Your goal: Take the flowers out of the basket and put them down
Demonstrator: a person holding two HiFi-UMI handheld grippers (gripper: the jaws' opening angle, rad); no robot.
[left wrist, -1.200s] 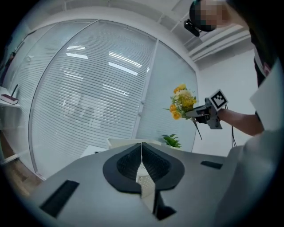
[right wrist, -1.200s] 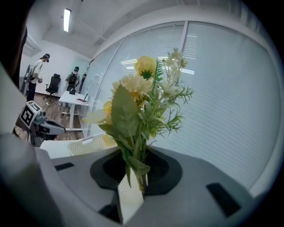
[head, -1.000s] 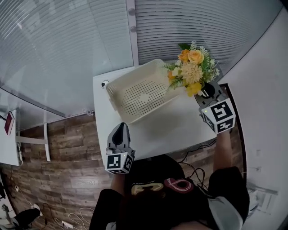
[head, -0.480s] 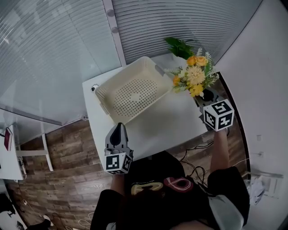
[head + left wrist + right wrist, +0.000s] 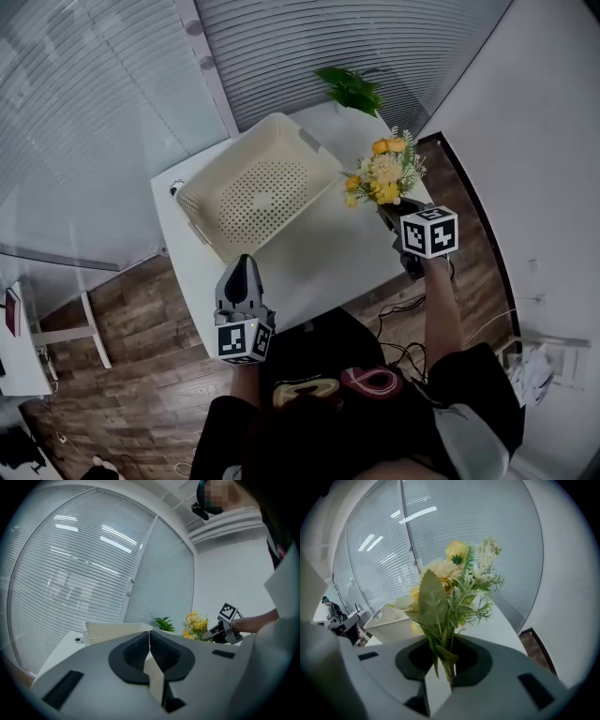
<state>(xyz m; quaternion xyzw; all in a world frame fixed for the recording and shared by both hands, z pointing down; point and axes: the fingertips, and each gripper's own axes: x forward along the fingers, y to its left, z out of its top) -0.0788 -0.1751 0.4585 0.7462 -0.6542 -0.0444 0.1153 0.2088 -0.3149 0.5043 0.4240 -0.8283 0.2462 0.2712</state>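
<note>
Head view: nearest you, your left claw point(image 5: 242, 266) is closed and empty at the worktop's point(image 5: 319, 267) near edge. Your right claw point(image 5: 392, 212) is clamped on the stems of the flowers point(image 5: 380, 173), which are outside the basket point(image 5: 202, 208), just right of it. A plant point(image 5: 352, 89) stands at the far corner.

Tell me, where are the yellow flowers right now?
In the head view the flowers are on the right, their stems pinched in the right gripper, over the right side of the white table, just beside the cream basket.
</note>
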